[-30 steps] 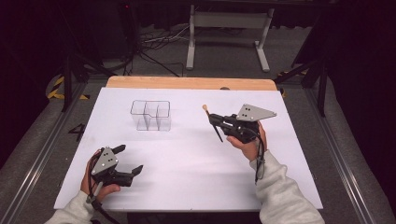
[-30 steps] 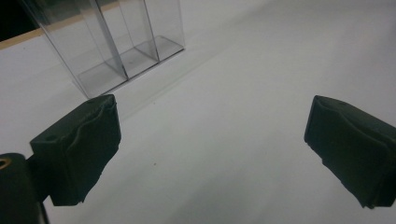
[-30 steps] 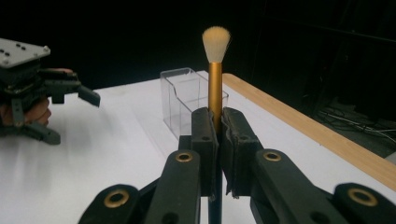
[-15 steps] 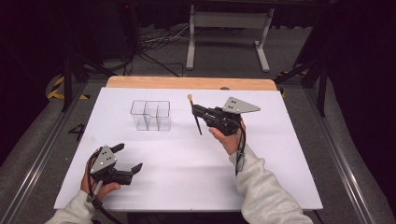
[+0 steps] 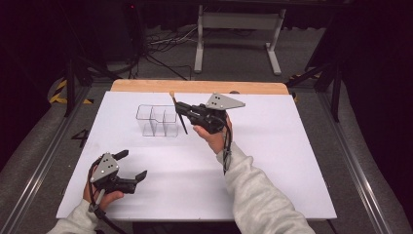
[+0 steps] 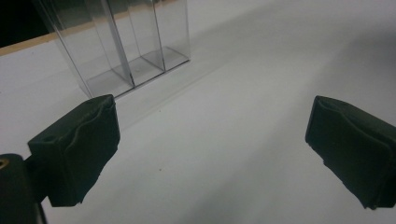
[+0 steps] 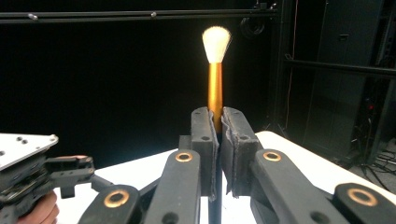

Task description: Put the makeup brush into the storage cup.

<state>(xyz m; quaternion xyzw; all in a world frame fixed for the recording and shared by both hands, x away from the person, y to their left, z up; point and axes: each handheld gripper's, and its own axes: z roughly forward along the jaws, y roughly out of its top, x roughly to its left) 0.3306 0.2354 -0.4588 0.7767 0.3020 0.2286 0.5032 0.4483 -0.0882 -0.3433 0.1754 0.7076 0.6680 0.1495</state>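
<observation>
My right gripper (image 5: pixel 179 107) is shut on a make-up brush (image 5: pixel 183 125) and holds it upright above the table, just right of a clear three-compartment container (image 5: pixel 157 120). The brush's black handle hangs below the jaws, close to the container's right end. In the right gripper view the gold ferrule (image 7: pixel 215 88) and white bristles (image 7: pixel 216 44) rise above the closed pads (image 7: pixel 236 140). My left gripper (image 5: pixel 131 164) rests at the front left of the white table, open with nothing between its pads (image 6: pixel 74 149). It faces the container (image 6: pixel 121 42).
The white table top (image 5: pixel 272 161) has a wooden strip (image 5: pixel 195 86) along its far edge. Metal rails run along both sides of the table, and a stand's legs and cables lie on the floor behind it. My left gripper's grey plate (image 7: pixel 23 149) appears in the right gripper view.
My right gripper has carried the brush leftward across the table to beside the container's right end. The left gripper has stayed put and open.
</observation>
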